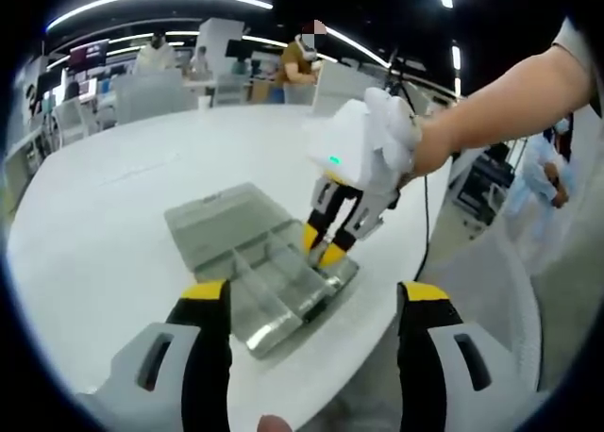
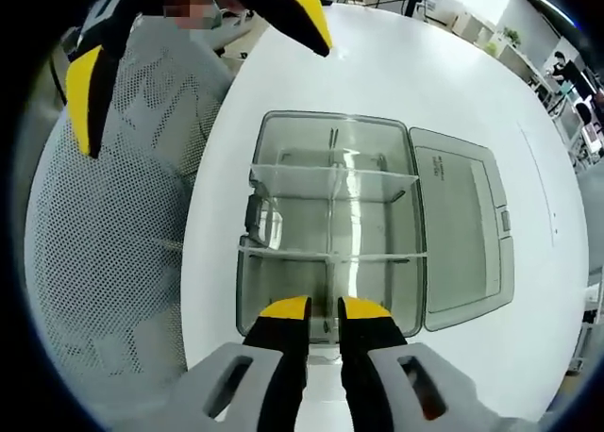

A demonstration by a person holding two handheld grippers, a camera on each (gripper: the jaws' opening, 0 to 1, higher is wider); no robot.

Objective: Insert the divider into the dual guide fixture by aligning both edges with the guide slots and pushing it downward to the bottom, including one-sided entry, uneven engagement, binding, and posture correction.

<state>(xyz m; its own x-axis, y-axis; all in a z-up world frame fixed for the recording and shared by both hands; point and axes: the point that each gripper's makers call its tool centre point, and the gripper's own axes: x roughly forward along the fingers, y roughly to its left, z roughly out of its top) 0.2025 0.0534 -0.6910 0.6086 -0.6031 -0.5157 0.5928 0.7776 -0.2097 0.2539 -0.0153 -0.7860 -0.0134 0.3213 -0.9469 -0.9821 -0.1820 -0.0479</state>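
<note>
A clear plastic box [image 2: 326, 119] lies on the white table [image 2: 377, 55] with its lid [image 2: 458, 234] folded open to one side. Two clear dividers cross its inside. My right gripper [image 2: 323, 309] hangs over the box's near end, its jaws close together on a thin clear divider [image 2: 329, 279] that stands edge-on in the near compartment. In the left gripper view the same right gripper [image 1: 321, 245], held by a gloved hand, points its yellow tips down into the box [image 1: 283, 324]. My left gripper [image 1: 316, 295] is open wide in front of the box, holding nothing; it also shows as the left gripper [image 2: 193, 55] beyond the box's far end.
The box sits near the table's rounded edge [image 1: 377, 357], with a grey mesh surface [image 2: 113, 262] just past it. A cable [image 1: 427, 224] hangs off the table beside the right hand. Desks, chairs and people stand far behind.
</note>
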